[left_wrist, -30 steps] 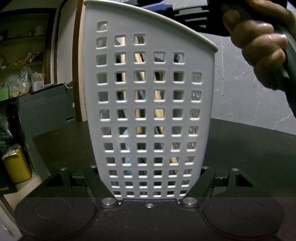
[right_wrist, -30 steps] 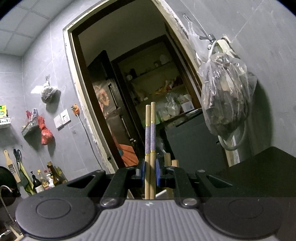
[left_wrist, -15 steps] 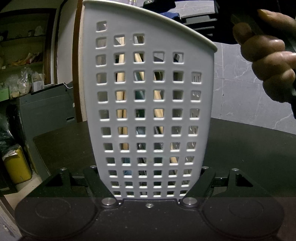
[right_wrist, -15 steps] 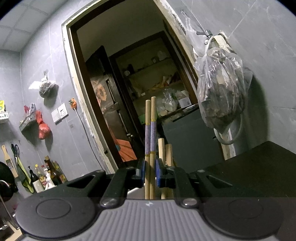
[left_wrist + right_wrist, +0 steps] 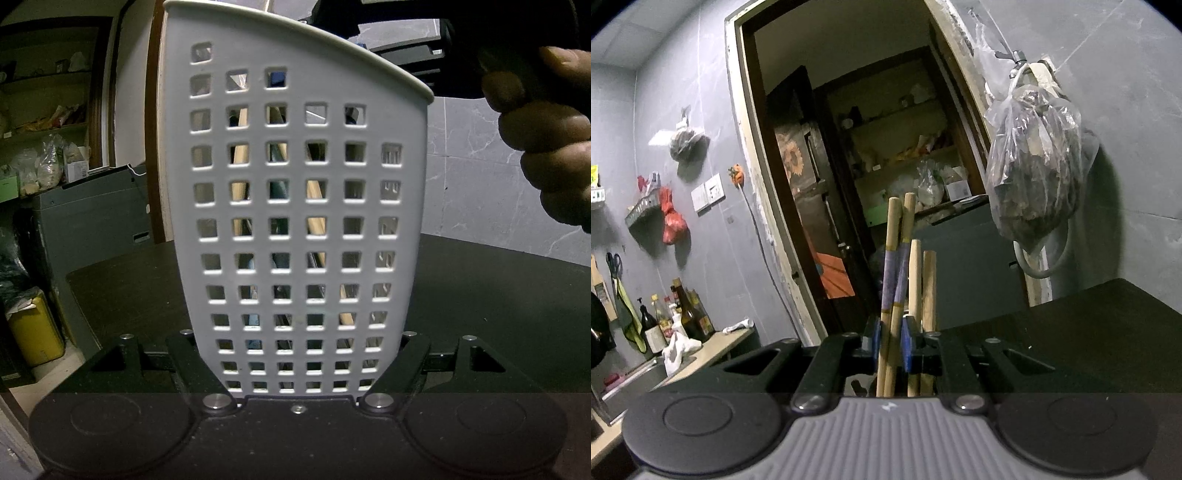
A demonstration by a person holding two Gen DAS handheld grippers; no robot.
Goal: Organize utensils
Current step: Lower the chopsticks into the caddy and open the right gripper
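two chopsticks over the holder

item: a pair of purple-banded chopsticks [image 5: 893,295], pinched upright by the right gripper [image 5: 889,345], its jaws nearly closed on them. since a second ago the pair has been tilted slightly, and two plain chopsticks [image 5: 922,291] have come into sight just behind. the white perforated utensil holder [image 5: 295,221] is clamped at its base on the dark counter [image 5: 480,288] by the left gripper [image 5: 299,365], unmoved. judged: insertion is near.
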